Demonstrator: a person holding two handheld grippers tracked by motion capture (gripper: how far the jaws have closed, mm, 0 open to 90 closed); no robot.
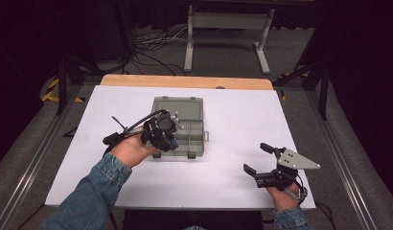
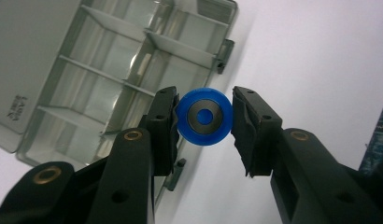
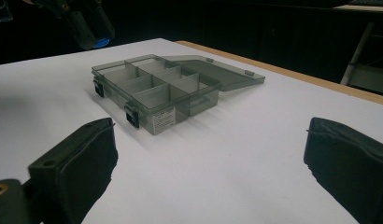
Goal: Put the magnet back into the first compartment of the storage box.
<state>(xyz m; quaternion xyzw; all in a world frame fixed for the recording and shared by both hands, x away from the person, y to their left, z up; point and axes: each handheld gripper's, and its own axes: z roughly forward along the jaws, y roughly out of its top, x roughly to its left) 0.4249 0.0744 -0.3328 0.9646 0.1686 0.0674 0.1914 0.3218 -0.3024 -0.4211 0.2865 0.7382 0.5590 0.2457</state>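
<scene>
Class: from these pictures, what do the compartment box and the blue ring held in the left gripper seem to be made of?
Compartment box: likely smoky translucent plastic; its dividers show through the walls. Blue ring in the left gripper: probably glossy plastic around a dark grey, metal-looking disc.

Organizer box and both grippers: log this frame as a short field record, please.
box: grey organizer box, lid open, compartments look empty
left gripper: shut on blue disc, above the box
right gripper: open, empty, off to the box's right
surface: white table
</scene>
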